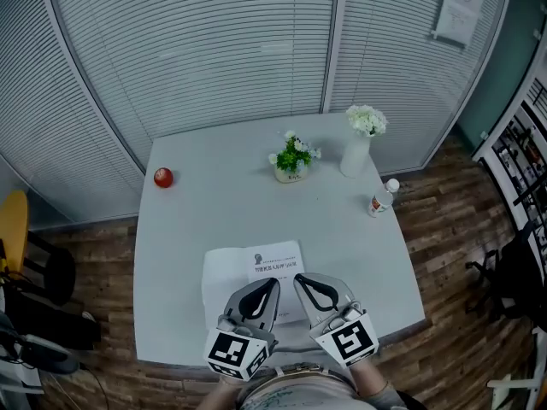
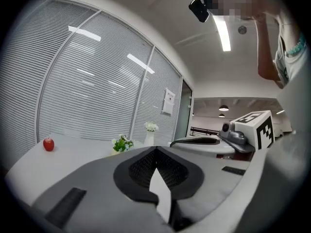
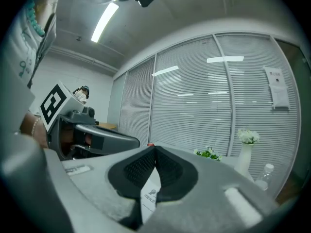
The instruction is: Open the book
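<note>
Lying at the tabletop's (image 1: 222,212) near edge, one book (image 1: 229,273) meets two tongs: left tongs (image 1: 272,285) and right tongs (image 1: 301,282) each clenched on its page (image 3: 150,193). Beyond: one apple (image 1: 163,177), one potted plant (image 1: 293,157), one vase (image 1: 356,152), one bottle (image 1: 384,197).

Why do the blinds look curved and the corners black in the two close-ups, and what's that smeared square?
Both gripper views: a wide-angle lens bows the blinds and blackens the corners. Left gripper view: the ceiling light glares white; the mosaic square was laid on afterwards to hide a face. Head view: evenly lit, sharp, blinds bow less.
</note>
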`<state>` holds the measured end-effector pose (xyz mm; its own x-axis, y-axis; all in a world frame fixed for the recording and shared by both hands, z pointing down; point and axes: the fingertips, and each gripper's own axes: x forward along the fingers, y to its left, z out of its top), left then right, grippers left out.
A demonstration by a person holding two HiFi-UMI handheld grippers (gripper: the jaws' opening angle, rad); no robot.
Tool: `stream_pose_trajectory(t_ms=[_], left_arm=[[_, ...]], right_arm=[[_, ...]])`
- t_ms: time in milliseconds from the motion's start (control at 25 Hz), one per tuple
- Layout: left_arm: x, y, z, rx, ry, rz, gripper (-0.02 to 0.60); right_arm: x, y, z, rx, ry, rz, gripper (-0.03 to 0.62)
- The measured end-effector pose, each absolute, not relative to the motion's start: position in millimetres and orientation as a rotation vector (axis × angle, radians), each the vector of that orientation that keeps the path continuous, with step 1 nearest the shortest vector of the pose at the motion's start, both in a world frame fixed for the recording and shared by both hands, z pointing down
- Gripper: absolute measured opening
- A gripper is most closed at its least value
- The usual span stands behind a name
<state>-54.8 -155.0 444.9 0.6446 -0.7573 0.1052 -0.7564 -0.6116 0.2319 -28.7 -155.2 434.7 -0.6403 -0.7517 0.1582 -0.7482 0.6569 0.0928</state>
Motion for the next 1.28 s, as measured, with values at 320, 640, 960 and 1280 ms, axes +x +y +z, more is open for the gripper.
stream_pose_trajectory(t_ms=[320,640,960,1280], left_arm=[[-52.4,-155.4,422.4,2.646,-1.25,-0.042,-0.002],[-51.5,-149.1,425.1,2.669,-1.251,-0.019,-0.002],[-52.7,-147.5,423.7,2.672,-1.258,-0.011,-0.002],[-48.7,-143.3,425.3,2.682,-1.248,-0.004,-0.002]], right_arm=[[-29.8,-153.2,421.8,1.235,-2.709,-0.045,0.002],[-28.2,-146.9,421.3,1.231,-2.7,-0.053,0.002],[-28.4,-143.4,420.9,1.223,-2.686,-0.063,0.002],[-26.2,-137.4,419.7,1.227,-2.681,-0.054,0.002]])
